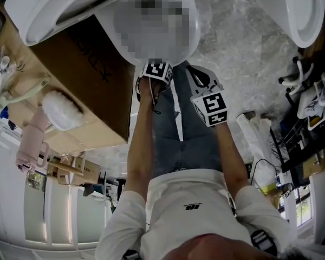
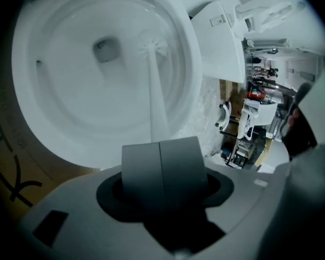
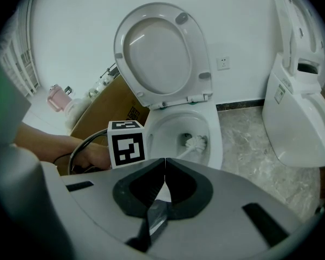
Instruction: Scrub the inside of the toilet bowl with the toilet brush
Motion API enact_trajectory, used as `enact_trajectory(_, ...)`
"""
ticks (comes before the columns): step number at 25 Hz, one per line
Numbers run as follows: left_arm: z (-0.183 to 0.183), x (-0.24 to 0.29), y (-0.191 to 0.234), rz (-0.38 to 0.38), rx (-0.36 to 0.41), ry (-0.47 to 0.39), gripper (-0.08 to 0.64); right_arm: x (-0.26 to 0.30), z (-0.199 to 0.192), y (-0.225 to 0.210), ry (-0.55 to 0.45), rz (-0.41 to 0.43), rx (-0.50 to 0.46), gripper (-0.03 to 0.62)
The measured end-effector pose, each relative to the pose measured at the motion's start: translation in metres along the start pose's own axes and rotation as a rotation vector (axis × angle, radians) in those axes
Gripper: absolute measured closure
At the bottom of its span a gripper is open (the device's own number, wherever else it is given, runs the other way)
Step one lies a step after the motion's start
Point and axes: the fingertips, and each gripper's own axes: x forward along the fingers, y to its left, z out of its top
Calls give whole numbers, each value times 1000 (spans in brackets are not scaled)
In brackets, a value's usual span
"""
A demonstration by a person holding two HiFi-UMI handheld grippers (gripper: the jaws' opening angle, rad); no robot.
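With my left gripper (image 2: 160, 143) clamped on the brush (image 2: 156, 96) and my right gripper (image 3: 164, 162) pinched shut on nothing, I'd press the bristles firmly round the bowl (image 2: 59, 110) wall.

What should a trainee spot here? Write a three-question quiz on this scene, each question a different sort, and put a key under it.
1. True or false: the lid is down.
2. Which gripper holds the brush? A: left gripper. B: right gripper. C: neither.
3. Fill in: the head of the brush sits inside the ____.

Key
1. False: the lid stands raised.
2. A. The right gripper is shut on nothing.
3. bowl
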Motion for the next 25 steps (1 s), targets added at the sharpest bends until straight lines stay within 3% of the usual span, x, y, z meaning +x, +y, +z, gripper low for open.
enact_trajectory(12, 56, -29, 16, -59, -93, -129, 308, 5, 7, -6, 11, 2, -2, 597)
enact_trajectory(25, 57, -58, 55, -58, -182, -223, 308, 10, 8, 3, 21, 6, -12, 597)
